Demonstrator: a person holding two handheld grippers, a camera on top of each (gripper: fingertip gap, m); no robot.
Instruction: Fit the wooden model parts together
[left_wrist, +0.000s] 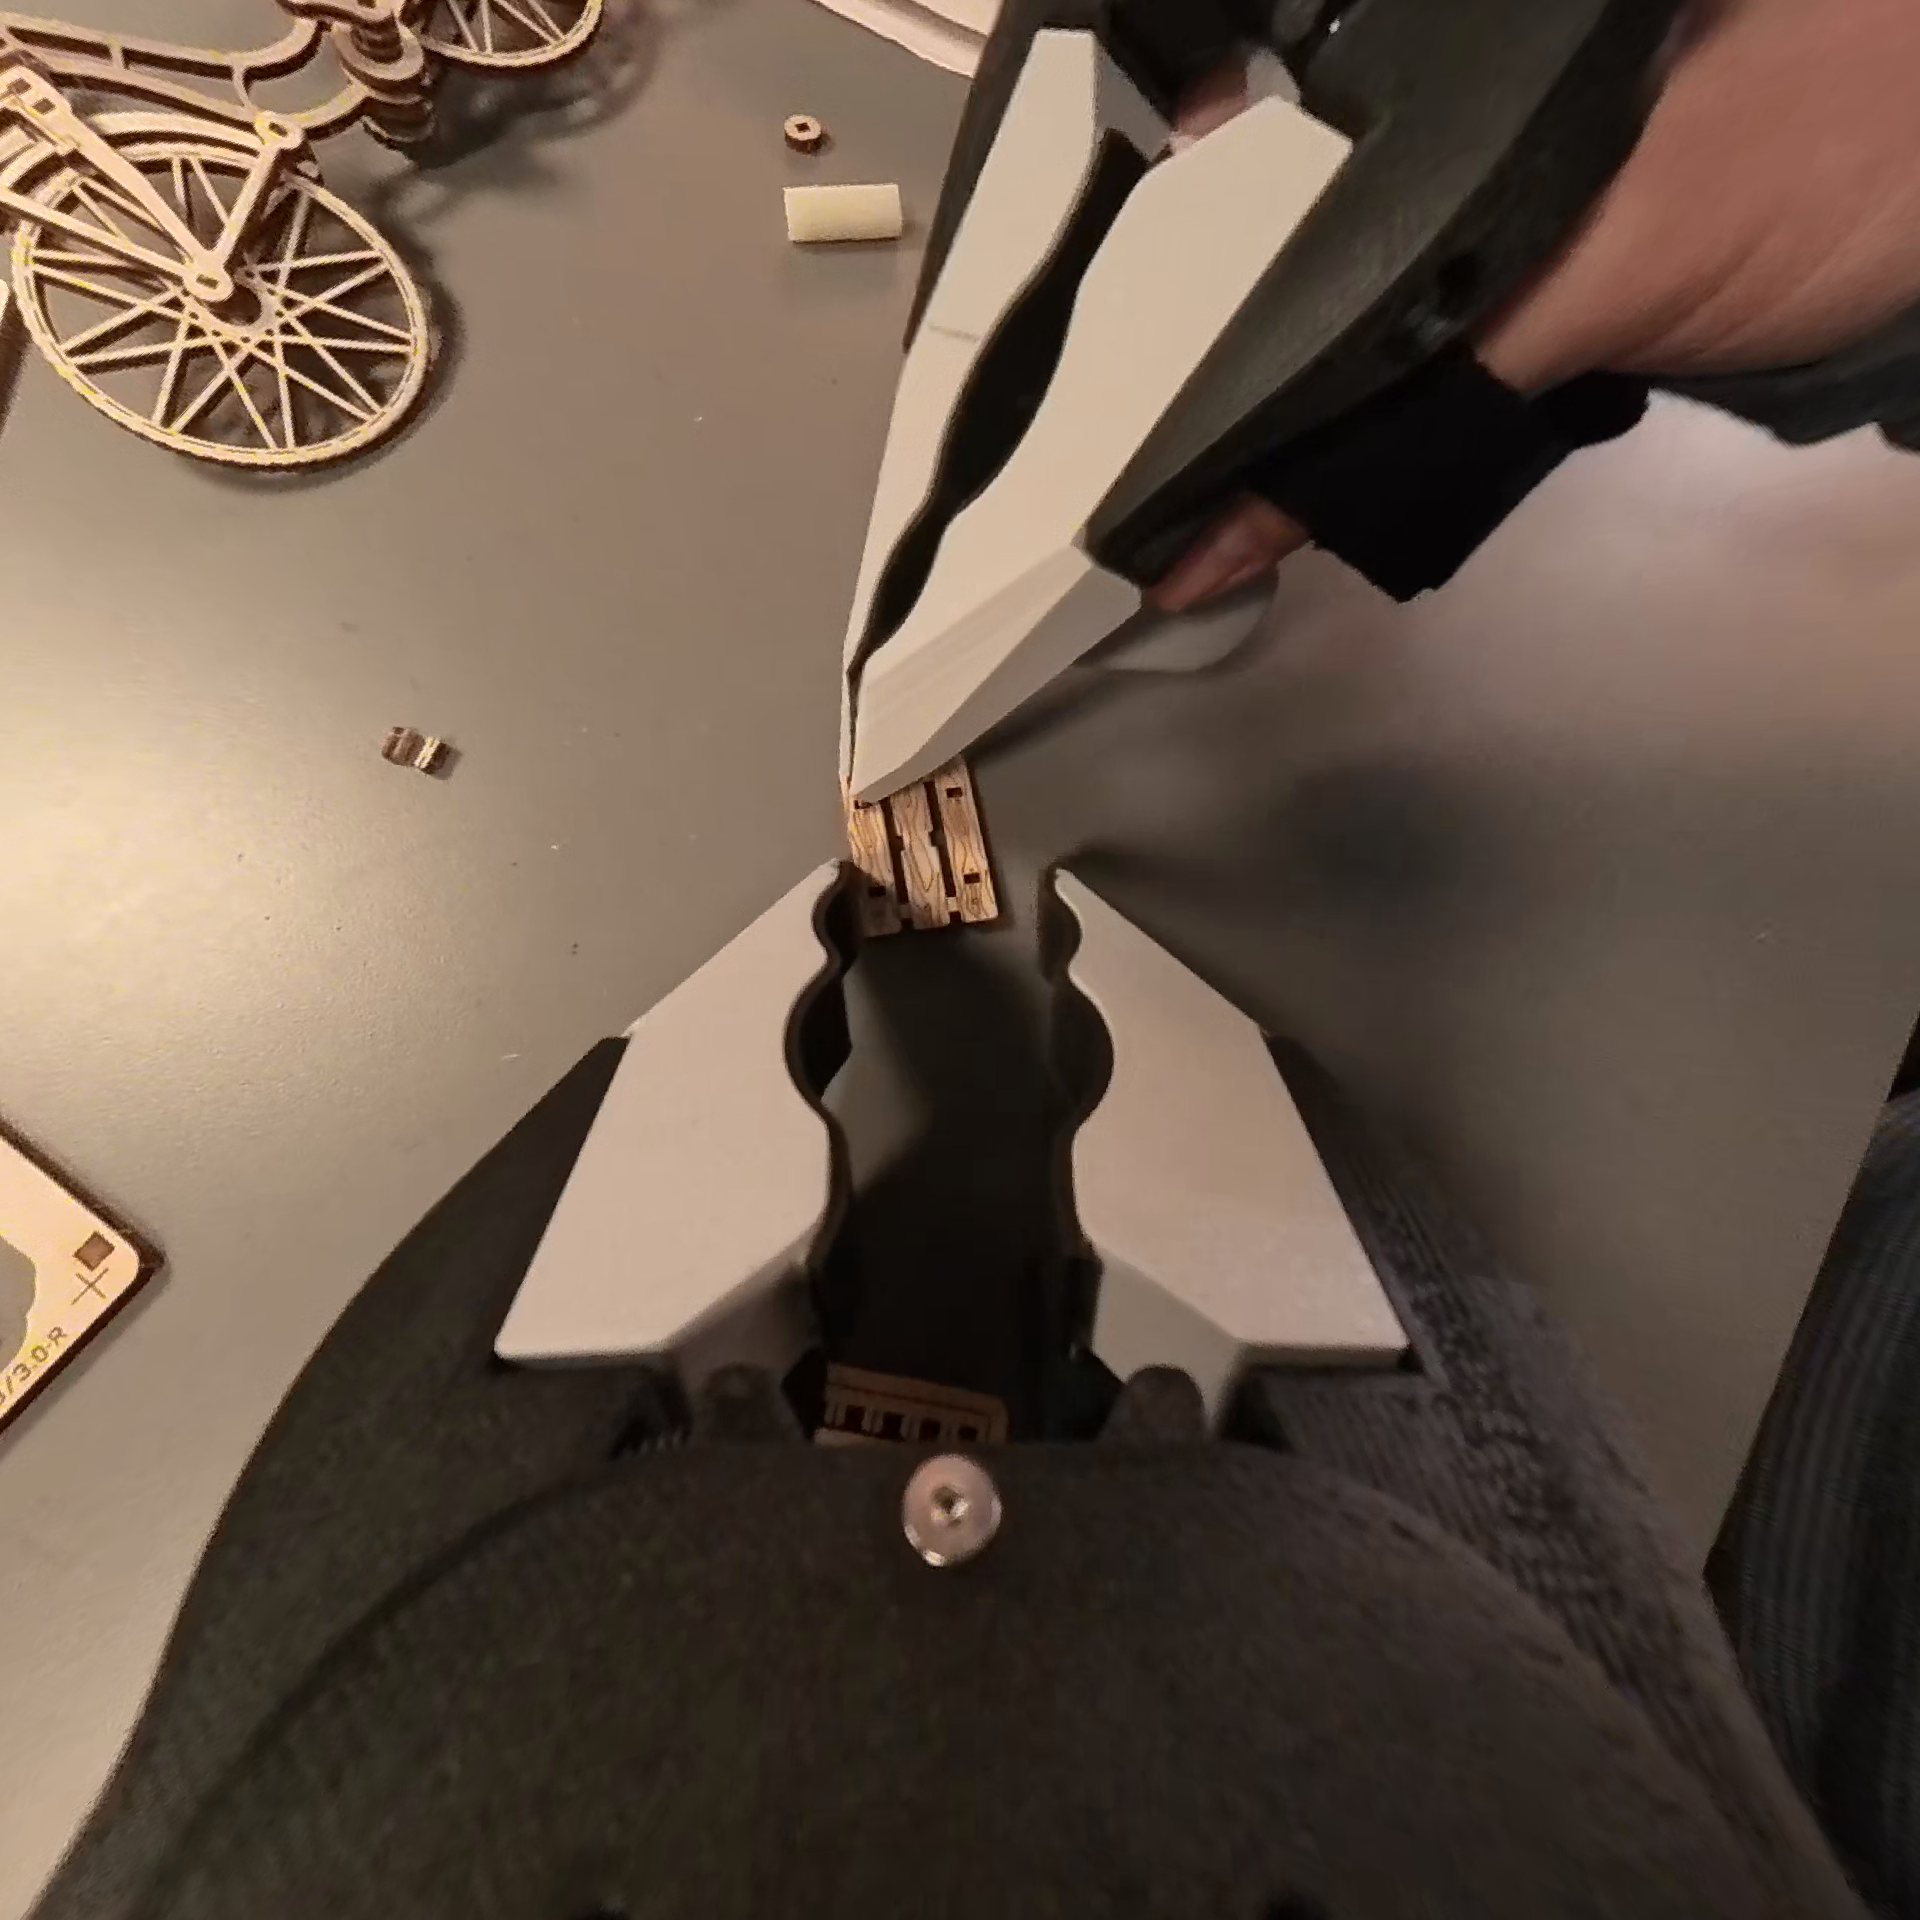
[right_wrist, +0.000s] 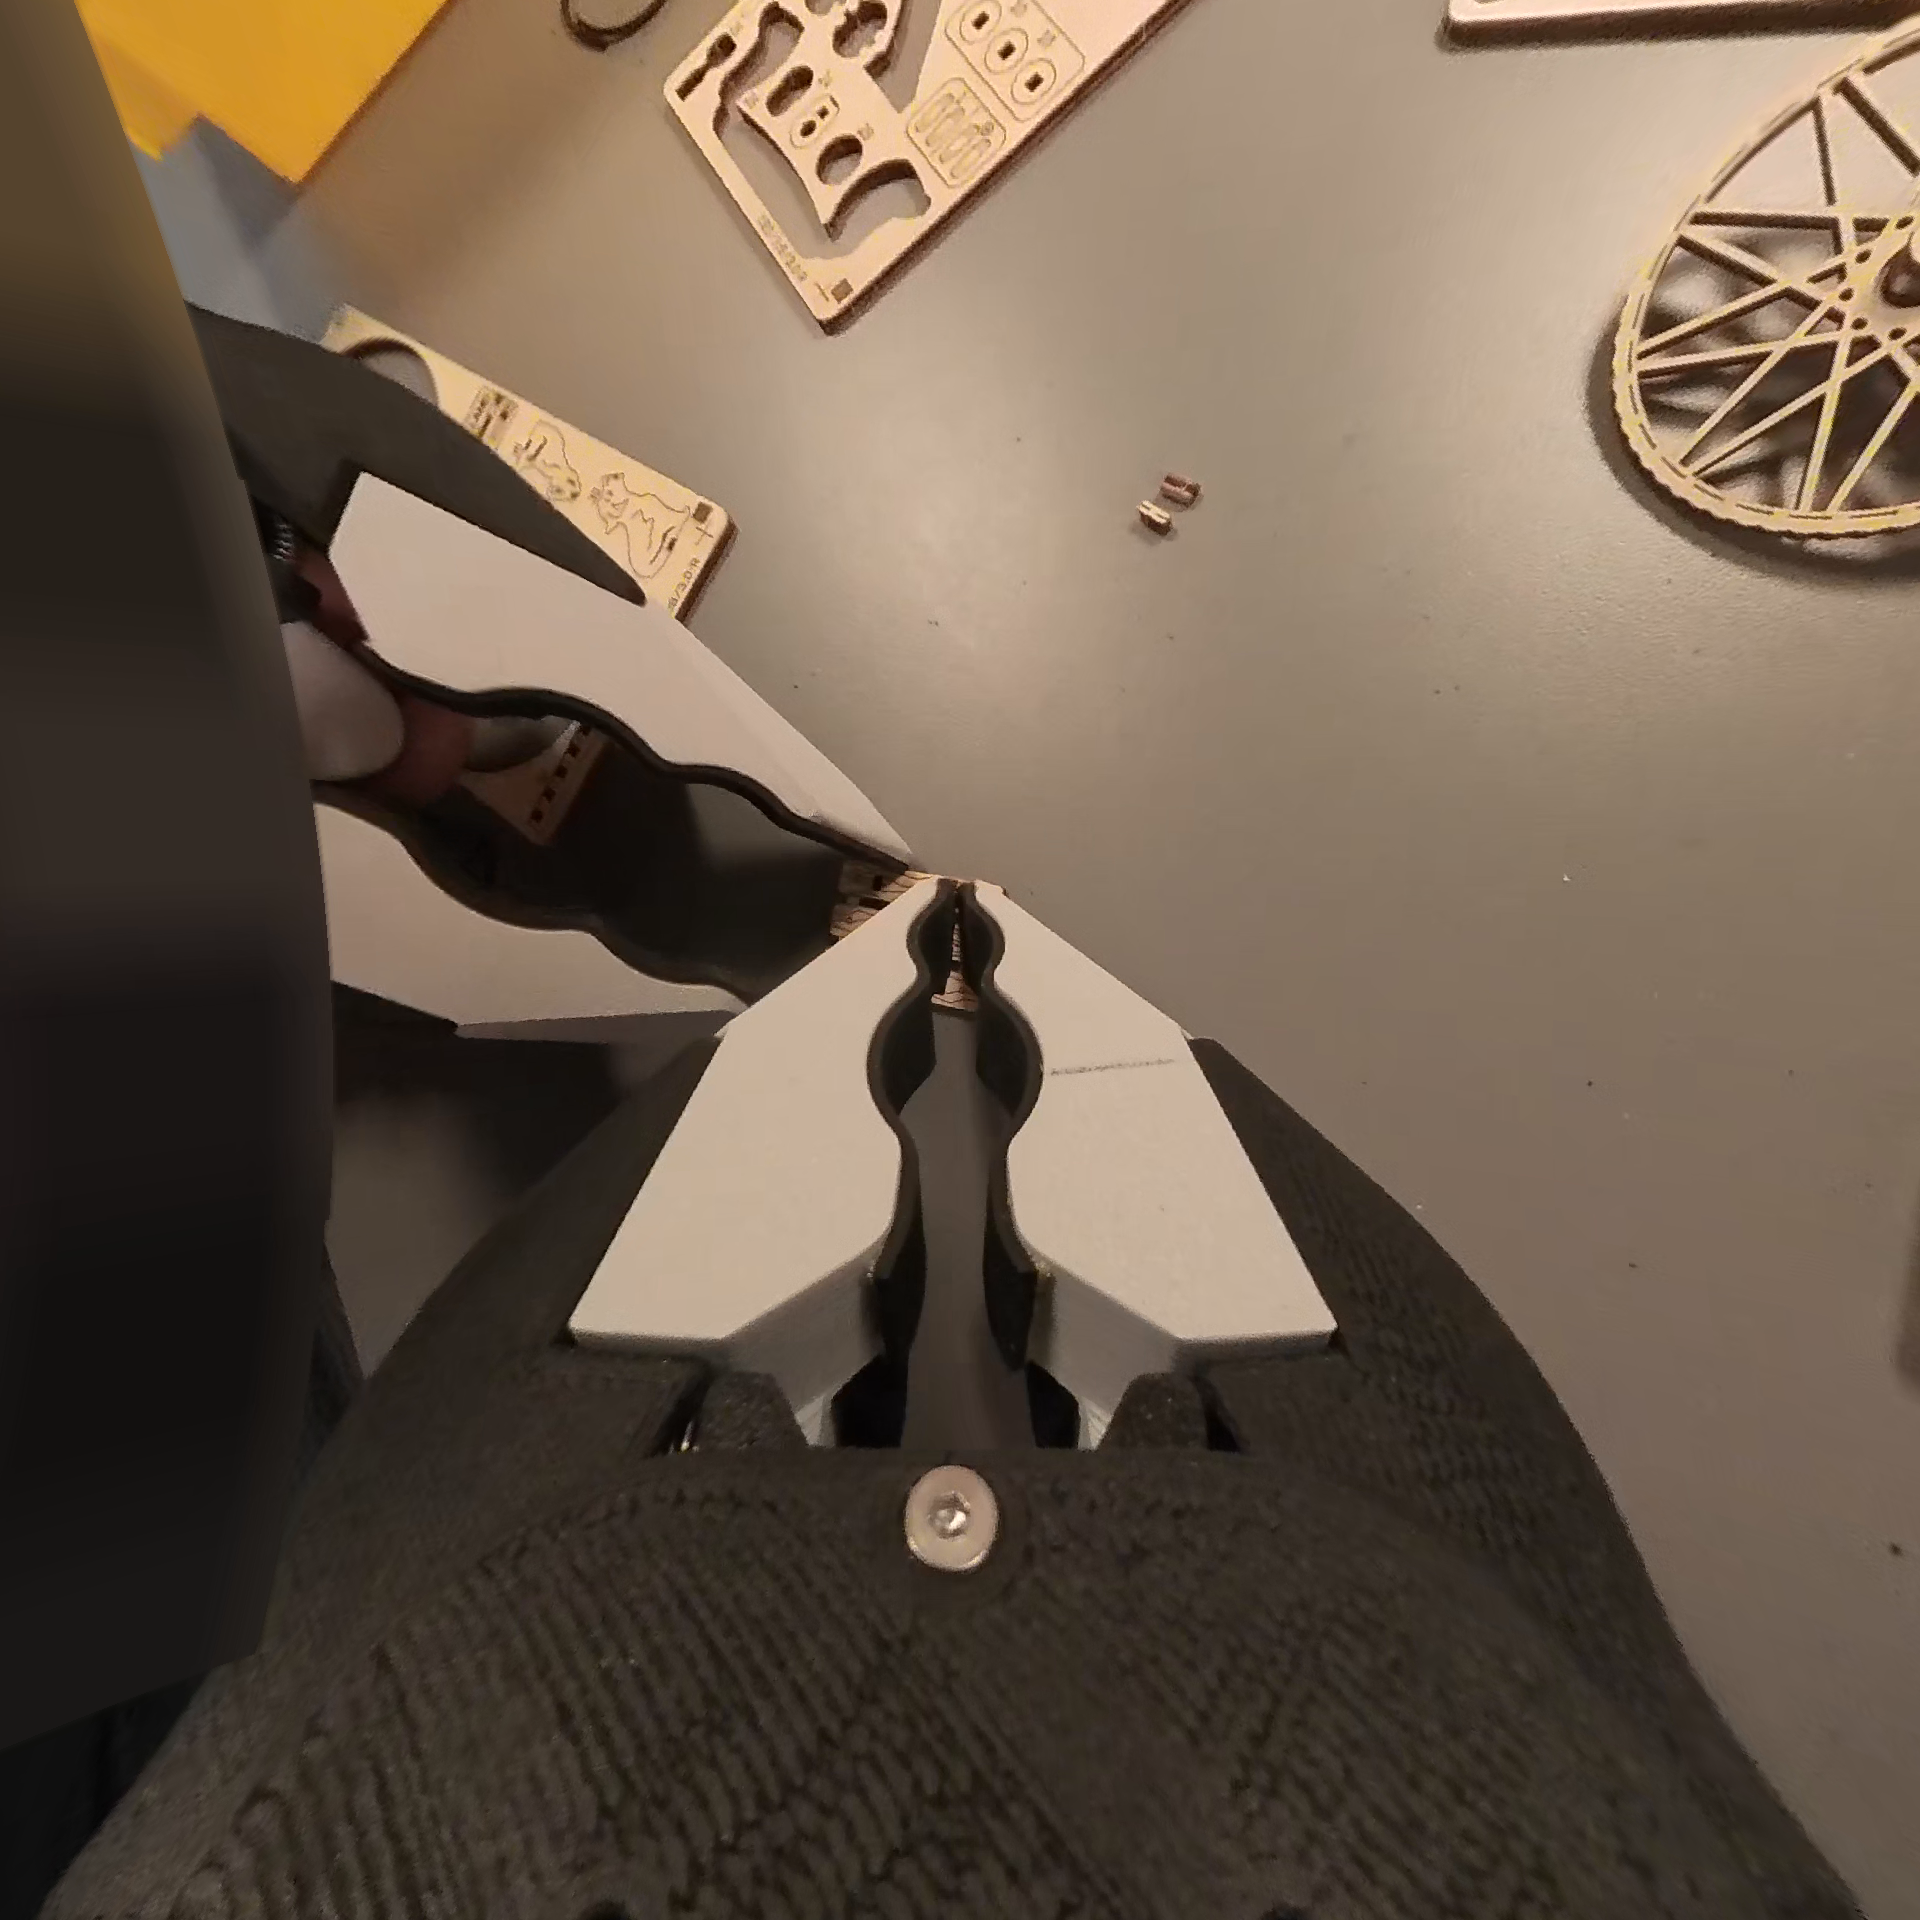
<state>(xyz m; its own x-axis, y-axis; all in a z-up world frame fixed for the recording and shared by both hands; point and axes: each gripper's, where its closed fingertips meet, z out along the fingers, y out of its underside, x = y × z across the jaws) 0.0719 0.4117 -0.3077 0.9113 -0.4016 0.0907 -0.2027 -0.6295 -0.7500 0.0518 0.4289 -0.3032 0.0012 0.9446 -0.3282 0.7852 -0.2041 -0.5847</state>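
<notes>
My right gripper (right_wrist: 961, 896) is shut on a small slatted wooden part (left_wrist: 928, 864), its tips pinching the part's far end. In the left wrist view the right gripper (left_wrist: 883, 792) comes down from the upper right, held by a hand in a black fingerless glove (left_wrist: 1455, 457). My left gripper (left_wrist: 945, 894) is open; its left fingertip (left_wrist: 826, 894) touches the part's left edge and its right fingertip stands apart. A second slatted wooden part (left_wrist: 914, 1408) sits deep between the left gripper's finger bases and also shows in the right wrist view (right_wrist: 566, 779).
A wooden bicycle model (left_wrist: 208, 260) lies on the grey table (left_wrist: 520, 571), its wheel (right_wrist: 1787, 364) to the right. Nearby are a tiny wooden piece (left_wrist: 421, 750), a white block (left_wrist: 842, 213), a small washer (left_wrist: 803, 133), laser-cut sheets (right_wrist: 862, 135) (right_wrist: 623, 499), and a yellow sheet (right_wrist: 239, 83). The grippers are tip to tip, or close to it.
</notes>
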